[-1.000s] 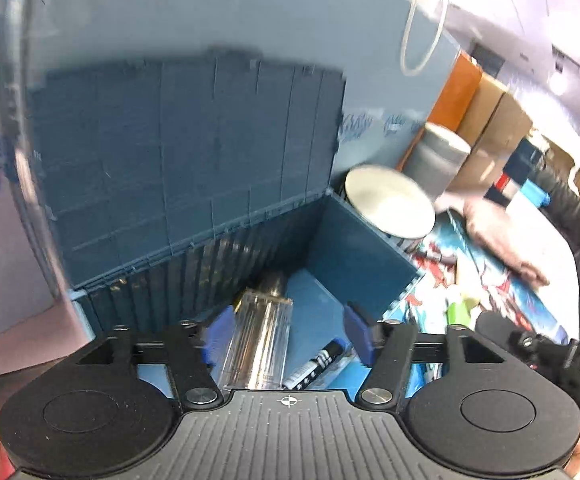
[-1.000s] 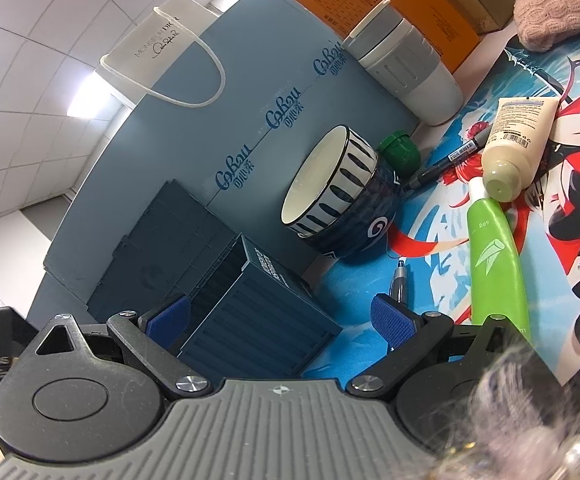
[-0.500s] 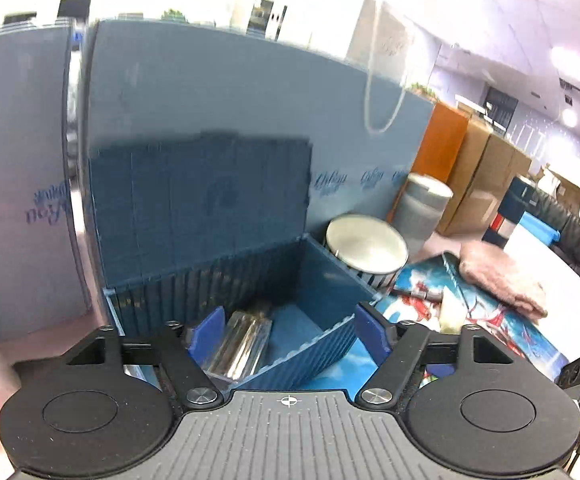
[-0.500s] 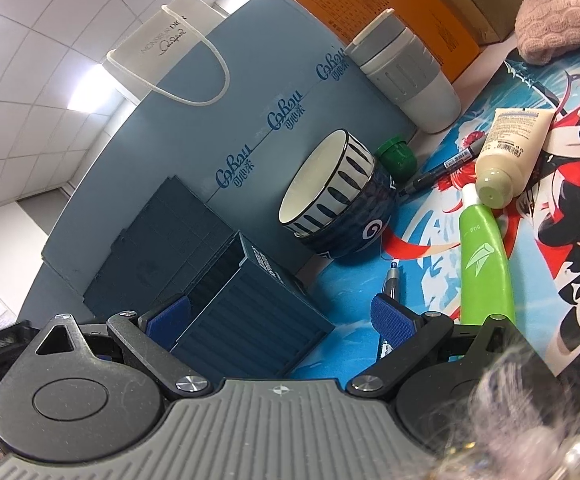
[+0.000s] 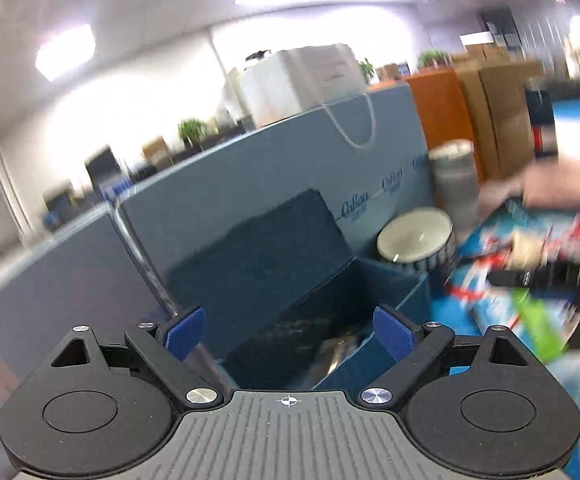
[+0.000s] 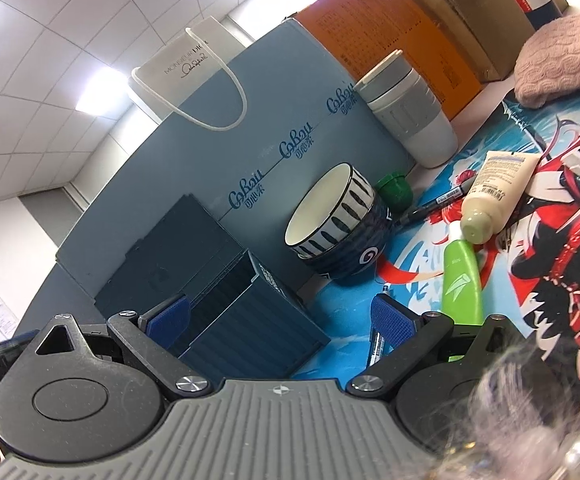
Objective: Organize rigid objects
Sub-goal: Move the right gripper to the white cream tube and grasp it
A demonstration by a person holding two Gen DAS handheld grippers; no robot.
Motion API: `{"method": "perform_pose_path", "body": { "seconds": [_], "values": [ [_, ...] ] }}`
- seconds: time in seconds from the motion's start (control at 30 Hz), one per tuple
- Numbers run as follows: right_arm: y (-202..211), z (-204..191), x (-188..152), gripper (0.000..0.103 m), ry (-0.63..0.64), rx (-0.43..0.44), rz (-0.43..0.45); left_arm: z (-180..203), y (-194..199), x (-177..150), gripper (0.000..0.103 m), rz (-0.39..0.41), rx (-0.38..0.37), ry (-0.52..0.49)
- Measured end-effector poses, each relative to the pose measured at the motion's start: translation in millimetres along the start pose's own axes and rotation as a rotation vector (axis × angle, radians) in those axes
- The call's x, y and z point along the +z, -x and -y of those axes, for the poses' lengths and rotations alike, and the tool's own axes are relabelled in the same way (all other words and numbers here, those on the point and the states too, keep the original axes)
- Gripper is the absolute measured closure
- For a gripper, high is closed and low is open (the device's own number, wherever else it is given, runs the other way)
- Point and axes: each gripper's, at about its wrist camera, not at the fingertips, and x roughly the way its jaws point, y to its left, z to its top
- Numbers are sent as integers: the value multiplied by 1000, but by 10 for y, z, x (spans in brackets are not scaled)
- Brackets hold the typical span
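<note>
**Both grippers empty above the open blue storage box**

The left gripper (image 5: 290, 330) is w/ fingers spread wide and nothing between them. It looks down at the dark blue storage box (image 5: 369, 304), whose lid (image 5: 258, 248) stands up and leans on the blue partition board (image 5: 250, 168). Inside the box a clear glass bottle (image 5: 335, 354) lies on the bottom; the view is blurred, so other contents I cannot tell.

The right gripper (image 6: 280, 318) also has fingers spread apart, holding nothing. The storage box (image 6: 250, 320) shows between its fingers, open, w/ lid (image 6: 170, 256) upright behind it. Just beside the right blue pad a pen (image 6: 379, 344) lies on the colourful printed mat (image 6: 549, 208), partly hidden by the finger. Right of the box stands a dark blue bowl w/ striped rim (image 6: 341, 236), tilted in this view. Behind the bowl is a green cap (image 6: 393, 190), and near it a black marker (image 6: 435, 204) lies on the mat. A green bottle (image 6: 461, 276) lies flat, its white cap end touching the cap of a beige cream tube (image 6: 497, 196). A grey-white tumbler (image 6: 409, 112) stands at the board, and a pink knitted cloth (image 6: 561, 60) is at the far right edge.
</note>
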Motion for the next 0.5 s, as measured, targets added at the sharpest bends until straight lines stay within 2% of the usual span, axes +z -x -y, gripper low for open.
{"method": "perform_pose_path", "body": {
  "seconds": [0.07, 0.17, 0.33, 0.43, 0.5],
  "values": [
    [61, 0, 9, 5, 8, -3, 5, 195, 43, -40, 10, 3, 18, -103],
    [161, 12, 21, 5, 15, -13, 18, 363, 92, -105, 10, 11, -30, -105],
    [326, 64, 53, 5, 7, -24, 38, 463, 86, -200, 10, 17, -163, 80],
    [429, 99, 79, 5, 6, -36, 57, 519, 8, -264, 10, 25, -201, 230],
    [499, 128, 106, 5, 14, -53, 65, 533, -74, -303, 10, 17, -258, 345]
  ]
}}
